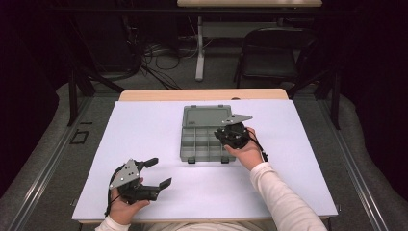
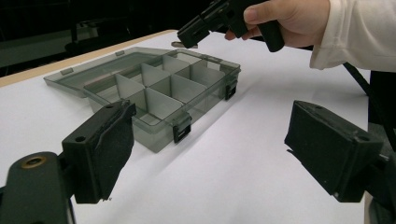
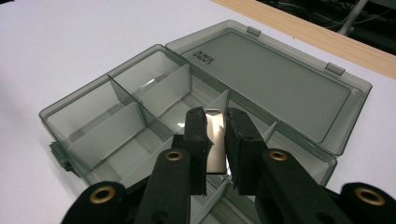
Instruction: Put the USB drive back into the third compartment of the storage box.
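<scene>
A smoky grey plastic compartment box (image 1: 201,144) lies open at the table's middle, its lid (image 1: 206,117) folded flat toward the far side. My right gripper (image 1: 222,134) hovers over the box's right side, pointing down into it. In the right gripper view its jaws (image 3: 215,119) are shut on a small flat translucent divider plate (image 3: 215,144), held upright above a compartment (image 3: 116,107). My left gripper (image 1: 159,172) rests near the front left of the table, open and holding nothing; in its own view (image 2: 208,133) it faces the box (image 2: 159,88) and the right gripper (image 2: 198,28).
The white tabletop (image 1: 144,125) has free room left and right of the box. A wooden strip (image 1: 202,95) runs along the far edge. Beyond it stand a black folding chair (image 1: 272,53) and a table leg (image 1: 199,48) among floor cables.
</scene>
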A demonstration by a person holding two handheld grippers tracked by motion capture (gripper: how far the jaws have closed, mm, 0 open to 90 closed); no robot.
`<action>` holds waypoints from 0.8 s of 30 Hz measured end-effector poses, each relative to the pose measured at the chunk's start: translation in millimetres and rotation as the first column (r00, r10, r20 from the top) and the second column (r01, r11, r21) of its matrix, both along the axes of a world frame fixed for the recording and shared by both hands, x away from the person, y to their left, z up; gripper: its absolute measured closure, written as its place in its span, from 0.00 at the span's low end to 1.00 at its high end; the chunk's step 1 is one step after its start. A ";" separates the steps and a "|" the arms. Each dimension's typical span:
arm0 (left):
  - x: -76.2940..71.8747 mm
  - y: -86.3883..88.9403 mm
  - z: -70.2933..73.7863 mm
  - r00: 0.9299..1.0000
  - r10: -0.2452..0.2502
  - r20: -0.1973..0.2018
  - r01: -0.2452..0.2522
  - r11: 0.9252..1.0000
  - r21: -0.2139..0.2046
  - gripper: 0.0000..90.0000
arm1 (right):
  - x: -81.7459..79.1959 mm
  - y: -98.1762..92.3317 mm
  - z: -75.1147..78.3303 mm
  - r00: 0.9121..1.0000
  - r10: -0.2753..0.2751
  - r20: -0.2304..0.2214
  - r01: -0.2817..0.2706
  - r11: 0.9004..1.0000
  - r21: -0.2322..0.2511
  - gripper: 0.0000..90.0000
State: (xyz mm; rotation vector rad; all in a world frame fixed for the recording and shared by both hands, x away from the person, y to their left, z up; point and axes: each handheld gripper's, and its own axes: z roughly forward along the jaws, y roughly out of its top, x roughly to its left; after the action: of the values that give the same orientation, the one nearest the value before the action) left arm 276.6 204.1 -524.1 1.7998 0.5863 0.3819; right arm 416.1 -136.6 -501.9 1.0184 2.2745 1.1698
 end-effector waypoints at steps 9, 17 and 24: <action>0.0 0.0 -0.1 1.000 -0.001 0.000 0.001 1.000 0.000 0.17 | 10.0 0.9 -10.2 1.000 -0.020 -0.014 0.019 1.000 -0.017 0.88; 0.1 -0.1 -0.2 1.000 -0.001 0.000 0.001 1.000 0.001 0.17 | 16.7 5.9 -19.0 0.999 -0.030 -0.026 0.030 0.999 -0.027 0.88; 0.2 -0.1 -0.4 1.000 -0.003 0.002 0.003 1.000 -0.004 0.17 | 18.5 11.4 -24.6 0.999 -0.028 -0.022 0.027 0.999 -0.038 0.88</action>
State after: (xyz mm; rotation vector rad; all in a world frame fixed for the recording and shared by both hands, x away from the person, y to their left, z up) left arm 276.8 204.0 -524.5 1.7965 0.5821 0.3804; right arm 434.5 -125.2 -526.5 1.0501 2.2835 1.1053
